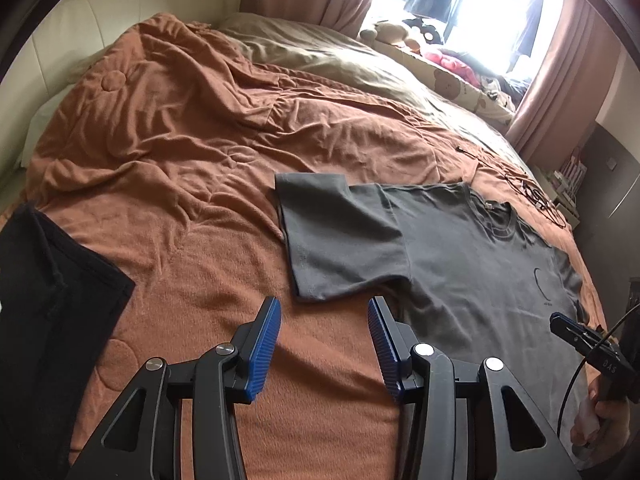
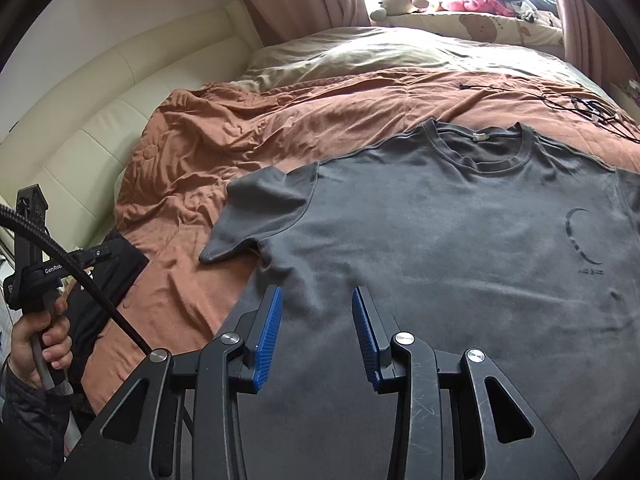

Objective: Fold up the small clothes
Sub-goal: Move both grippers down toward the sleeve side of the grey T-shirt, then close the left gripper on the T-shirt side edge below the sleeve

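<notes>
Both the left gripper (image 1: 324, 312) and right gripper (image 2: 317, 300) are hovering wide open and empty, the grey t-shirt (image 2: 460, 248) is lying flat mid-frame, and I'm thinking a pinch could be snagging the rumpled orange blanket (image 1: 180, 152) too.

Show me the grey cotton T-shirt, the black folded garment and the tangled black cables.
grey cotton T-shirt (image 2: 460, 248): right wrist view, chest area.
black folded garment (image 1: 52, 320): left wrist view, middle.
tangled black cables (image 1: 540, 196): left wrist view, knot of wires.

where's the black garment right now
In the left wrist view the black garment lies at the far left edge on the orange blanket, well left of the grey t-shirt.
</notes>
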{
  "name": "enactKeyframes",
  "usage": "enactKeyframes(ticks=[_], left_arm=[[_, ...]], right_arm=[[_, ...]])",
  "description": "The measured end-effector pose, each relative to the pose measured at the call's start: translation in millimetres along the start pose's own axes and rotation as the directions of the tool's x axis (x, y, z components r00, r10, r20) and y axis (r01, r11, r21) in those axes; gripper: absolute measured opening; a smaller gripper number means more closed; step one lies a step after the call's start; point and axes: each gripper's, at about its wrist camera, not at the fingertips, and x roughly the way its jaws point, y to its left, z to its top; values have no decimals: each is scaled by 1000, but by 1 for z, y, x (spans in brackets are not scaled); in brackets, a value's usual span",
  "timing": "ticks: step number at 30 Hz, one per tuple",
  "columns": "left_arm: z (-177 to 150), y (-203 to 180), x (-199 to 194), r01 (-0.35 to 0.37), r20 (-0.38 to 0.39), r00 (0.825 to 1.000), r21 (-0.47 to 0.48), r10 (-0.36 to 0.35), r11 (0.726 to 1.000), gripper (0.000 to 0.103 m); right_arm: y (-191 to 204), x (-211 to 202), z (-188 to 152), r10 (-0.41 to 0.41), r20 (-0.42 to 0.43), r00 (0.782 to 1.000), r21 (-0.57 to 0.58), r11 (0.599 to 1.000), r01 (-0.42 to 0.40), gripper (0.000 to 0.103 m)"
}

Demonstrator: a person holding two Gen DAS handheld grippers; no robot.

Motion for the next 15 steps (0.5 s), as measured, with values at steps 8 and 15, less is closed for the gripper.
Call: enactKeyframes(ticks=[8,15], left_arm=[[30,20,60,5,-51,999,-62,-8,998,48],[47,32,112,-3,-113,994,-101,-9,995,48]], right_arm=[[-4,68,23,26,-45,999,-2,1000,-26,26],[-4,117,39,73,-78,994,20,997,-72,15]])
